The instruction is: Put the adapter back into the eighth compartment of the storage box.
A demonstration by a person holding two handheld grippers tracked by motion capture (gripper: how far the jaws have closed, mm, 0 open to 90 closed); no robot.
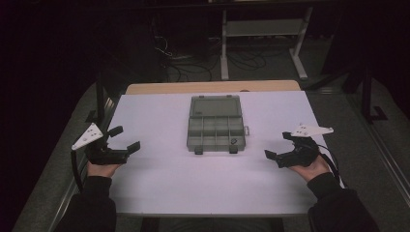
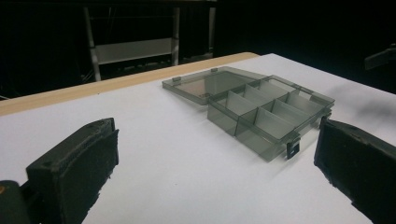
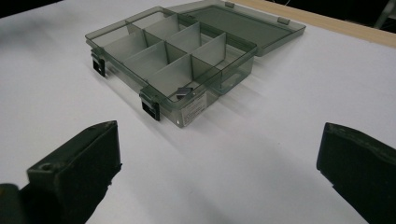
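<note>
High view shows the left gripper [image 1: 119, 140] near the counter's [image 1: 159, 183] left edge, jaws released and holding nothing. Midway between the side edges, toward the far edge, a smoky compartment box [image 1: 215, 134] lies with its lid [image 1: 215, 106] folded flat; a small dark piece [image 3: 183, 91] sits in one front corner compartment. Near the right edge, the right gripper [image 1: 279, 146] rests with jaws released, also holding nothing.

The organiser box [image 1: 215, 126] looked like smoky, translucent plastic with a smooth, slightly glossy finish, its black latches [image 3: 151, 109] opaque. The worktop [image 1: 159, 179] had a matt white, paper-like surface over a pale wooden edge [image 1: 212, 87]. The jaws of each hand-held gripper, left [image 1: 124, 138] and right [image 1: 278, 145], were matt black with rough, worn faces.
</note>
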